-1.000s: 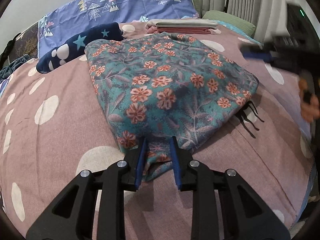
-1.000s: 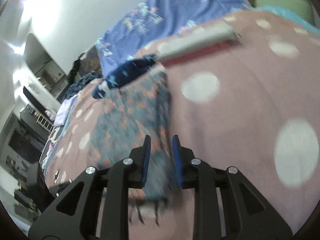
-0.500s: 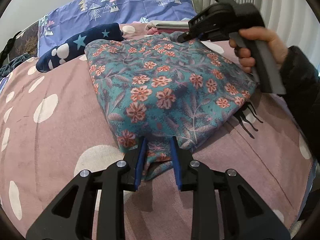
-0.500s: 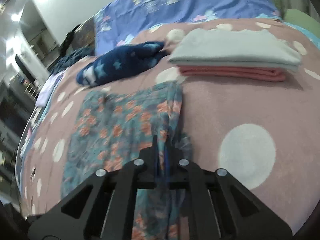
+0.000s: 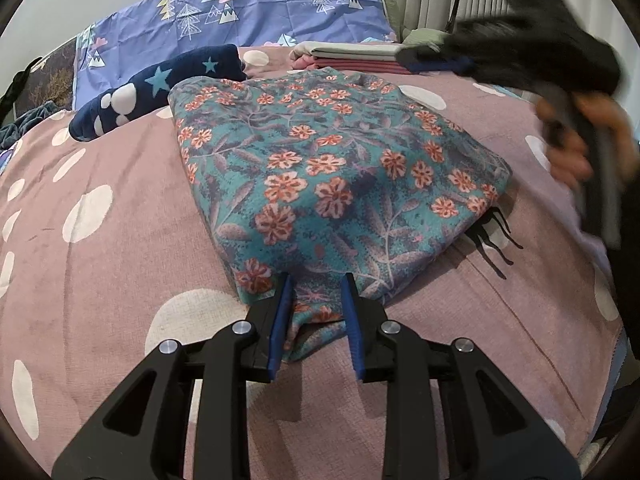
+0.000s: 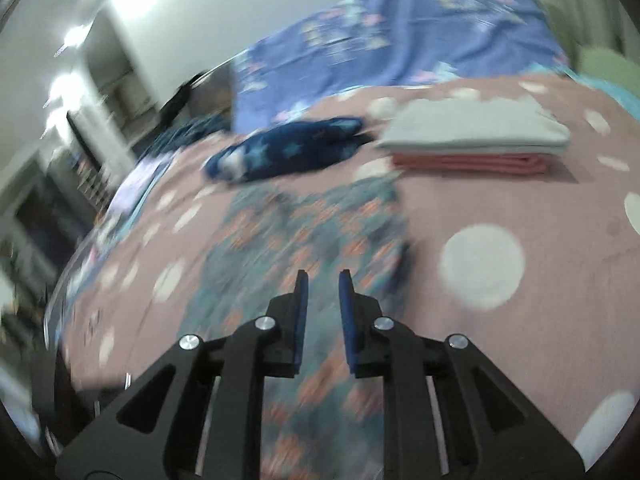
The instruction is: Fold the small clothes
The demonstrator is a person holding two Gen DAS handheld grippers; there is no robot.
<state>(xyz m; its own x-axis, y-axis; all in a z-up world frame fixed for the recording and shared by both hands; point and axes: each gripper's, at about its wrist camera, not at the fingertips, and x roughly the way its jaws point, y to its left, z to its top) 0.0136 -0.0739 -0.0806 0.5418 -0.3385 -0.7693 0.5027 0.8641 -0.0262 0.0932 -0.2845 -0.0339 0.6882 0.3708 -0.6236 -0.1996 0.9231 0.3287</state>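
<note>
With the floral cloth (image 5: 332,184) folded flat on the bed (image 5: 120,280), the left gripper (image 5: 316,312) pinches its near corner while the right gripper (image 6: 323,312), jaws opening and empty, hovers above it; next, regrip an edge for another fold.

A folded cloth (image 5: 332,172) lies in the middle of a bedspread (image 5: 100,280). The left gripper (image 5: 316,312) sits at its near corner, which lies between the jaws. Behind the cloth, to the left, lies a blanket roll (image 5: 156,88); behind it to the right, a stack of folded clothes (image 5: 352,54). A pillow (image 5: 240,12) stands farthest back. The right gripper (image 6: 323,308) hangs over the cloth's right part, jaws opening with nothing between them.
</note>
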